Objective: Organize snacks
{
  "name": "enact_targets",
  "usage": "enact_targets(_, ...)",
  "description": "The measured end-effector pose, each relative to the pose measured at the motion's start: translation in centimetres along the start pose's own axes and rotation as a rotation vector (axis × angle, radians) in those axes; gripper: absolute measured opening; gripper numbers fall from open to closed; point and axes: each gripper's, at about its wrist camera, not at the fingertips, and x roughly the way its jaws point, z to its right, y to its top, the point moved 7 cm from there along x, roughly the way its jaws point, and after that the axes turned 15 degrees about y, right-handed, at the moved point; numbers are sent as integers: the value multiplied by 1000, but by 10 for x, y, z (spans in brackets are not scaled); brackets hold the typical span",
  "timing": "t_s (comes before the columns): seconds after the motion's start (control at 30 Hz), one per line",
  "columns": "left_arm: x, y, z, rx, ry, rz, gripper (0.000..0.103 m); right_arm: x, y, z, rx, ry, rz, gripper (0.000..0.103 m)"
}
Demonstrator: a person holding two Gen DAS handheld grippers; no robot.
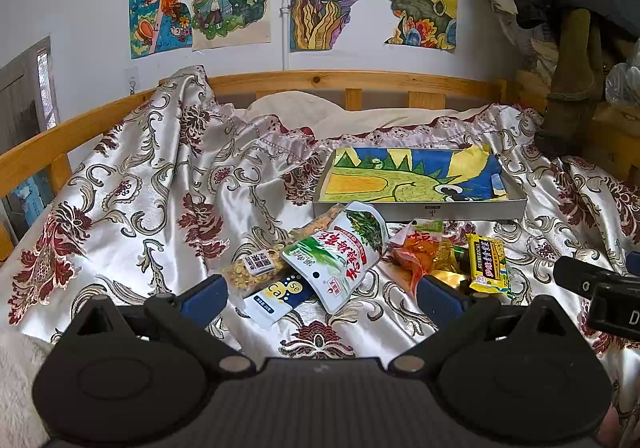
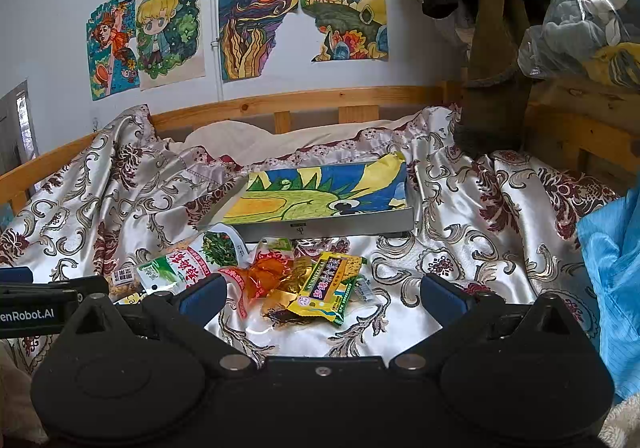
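Observation:
Several snack packets lie in a heap on the patterned bedspread. A white and green pouch rests on a blue and white packet and a clear bag of yellow crackers. Right of them are an orange packet and a yellow and green bar. Behind stands a shallow grey box lined with a drawing. My left gripper is open just short of the pouch. Close before the yellow bar, my right gripper is open and holds nothing.
A wooden bed rail runs along the wall behind, with drawings taped above it. Dark clothing and bags pile up at the right. A blue cloth lies at the right edge. Open bedspread spreads to the left.

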Motion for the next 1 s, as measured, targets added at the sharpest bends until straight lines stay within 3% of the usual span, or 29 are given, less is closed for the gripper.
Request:
enact_targets(0.8,5,-6,-5,23,10,-12,103,4,-9,3,-2,2,-13,102)
enact_targets(1.0,12,2,1,82,-7,-83,103,8,-3,0,16,15,-83,102)
